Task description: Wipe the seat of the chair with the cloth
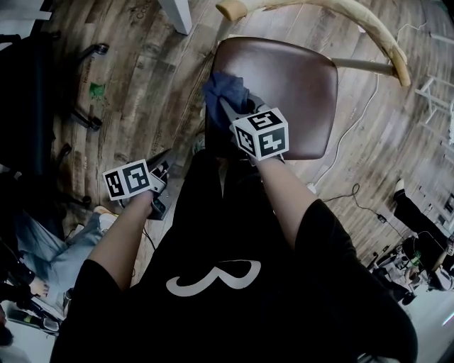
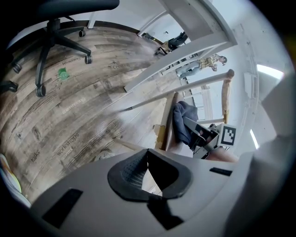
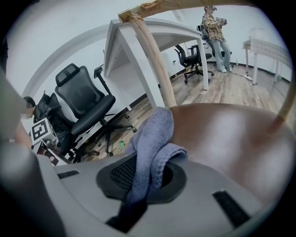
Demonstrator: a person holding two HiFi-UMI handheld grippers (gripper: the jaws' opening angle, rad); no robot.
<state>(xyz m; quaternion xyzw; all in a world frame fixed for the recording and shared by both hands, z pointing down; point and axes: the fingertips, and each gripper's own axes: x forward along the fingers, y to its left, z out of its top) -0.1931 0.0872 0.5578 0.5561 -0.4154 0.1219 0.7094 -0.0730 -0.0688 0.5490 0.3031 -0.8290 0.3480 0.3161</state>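
The chair's brown seat (image 1: 291, 85) lies below me, its curved wooden backrest (image 1: 369, 28) on the far side. A blue cloth (image 1: 224, 88) rests on the seat's left part, and my right gripper (image 1: 227, 106) is shut on it. In the right gripper view the cloth (image 3: 155, 134) runs up between the pads and folds over onto the seat (image 3: 226, 134) at the right gripper (image 3: 148, 166). My left gripper (image 1: 164, 164) hangs over the floor left of the chair, shut with nothing in it. The left gripper (image 2: 147, 155) looks across at the cloth (image 2: 182, 121).
A black office chair (image 1: 35, 85) stands at the left on the wooden floor, with a small green scrap (image 1: 96, 89) near it. A white desk leg (image 1: 177, 14) is beyond the seat. Cables (image 1: 347, 191) trail right of the chair. A person (image 3: 215, 25) stands far off.
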